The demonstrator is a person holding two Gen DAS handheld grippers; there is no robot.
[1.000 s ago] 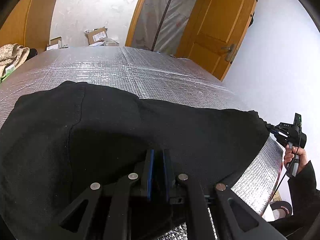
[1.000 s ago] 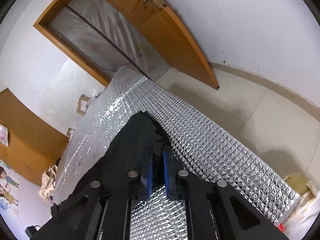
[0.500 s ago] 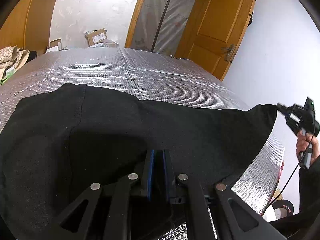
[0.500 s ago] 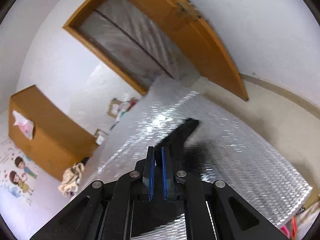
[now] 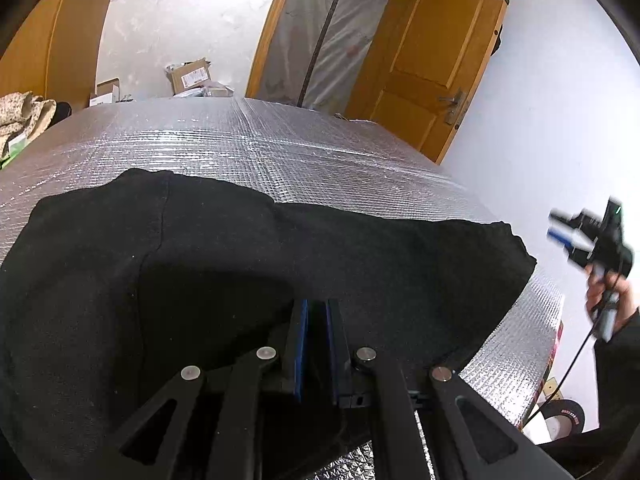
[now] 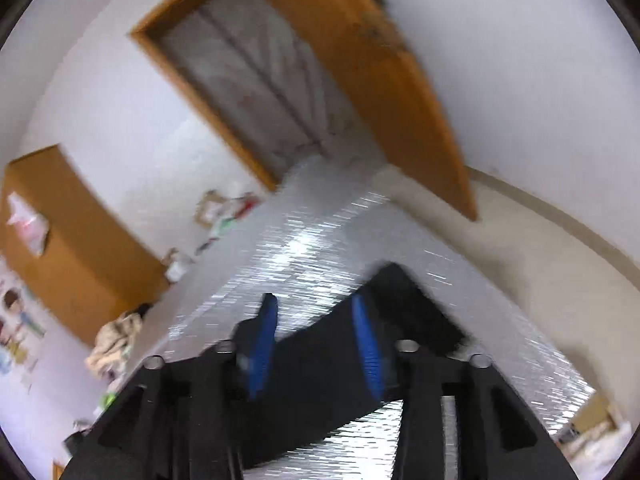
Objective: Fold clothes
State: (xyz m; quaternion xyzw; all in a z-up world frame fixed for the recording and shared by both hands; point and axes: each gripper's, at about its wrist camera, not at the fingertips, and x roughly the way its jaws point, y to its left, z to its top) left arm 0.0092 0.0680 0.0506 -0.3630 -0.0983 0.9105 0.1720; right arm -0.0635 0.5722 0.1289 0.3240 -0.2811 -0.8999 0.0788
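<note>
A black garment (image 5: 224,264) lies spread over the silver foil-covered table (image 5: 256,148). My left gripper (image 5: 316,312) is shut on its near edge, with the cloth bunched between the blue pads. My right gripper (image 6: 316,312) is open and empty, held above the garment's right corner (image 6: 412,304). It also shows in the left wrist view (image 5: 560,226), off the table's right side and apart from the cloth. The right wrist view is motion-blurred.
An orange door (image 5: 432,60) and a plastic-covered doorway (image 5: 324,32) stand beyond the table. Cardboard boxes (image 5: 190,76) sit at the far edge. A patterned cloth (image 5: 20,116) lies at the far left. A tape roll (image 5: 562,420) lies on the floor at right.
My right gripper has opened, let go of the garment's right corner and pulled away to the right. The corner has dropped onto the table. My left gripper keeps its hold.
</note>
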